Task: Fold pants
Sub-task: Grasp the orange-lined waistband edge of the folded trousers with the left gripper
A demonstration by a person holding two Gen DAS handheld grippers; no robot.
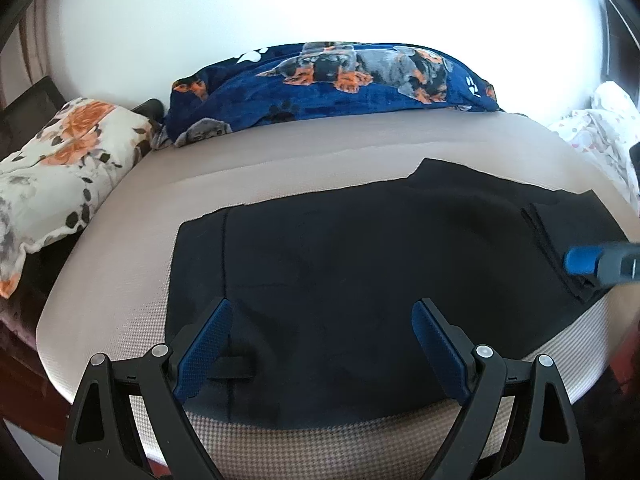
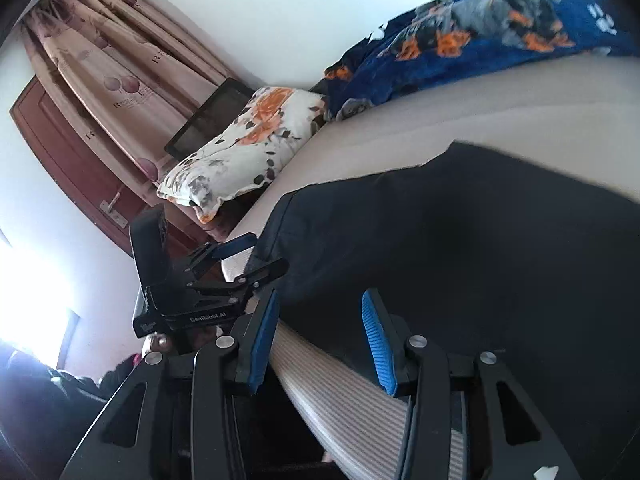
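Dark navy pants (image 1: 360,256) lie spread flat on a beige mattress (image 1: 280,160), with a folded layer at their right end. My left gripper (image 1: 324,320) hovers over the near edge of the pants, jaws wide open with nothing between them. At the right edge a blurred blue fingertip (image 1: 580,260) of my right gripper shows by the folded end. In the right wrist view my right gripper (image 2: 320,320) stands partly open over the mattress edge and the pants (image 2: 460,240), gripping nothing. The left gripper (image 2: 256,256) is at the pants' left end.
A floral pillow (image 1: 60,168) lies at the mattress's left end and a blue dog-print blanket (image 1: 340,80) along the far wall. White patterned bedding (image 1: 600,128) sits far right. A curtain (image 2: 100,64), a brown door (image 2: 60,152) and a dark-framed panel (image 2: 208,116) stand left.
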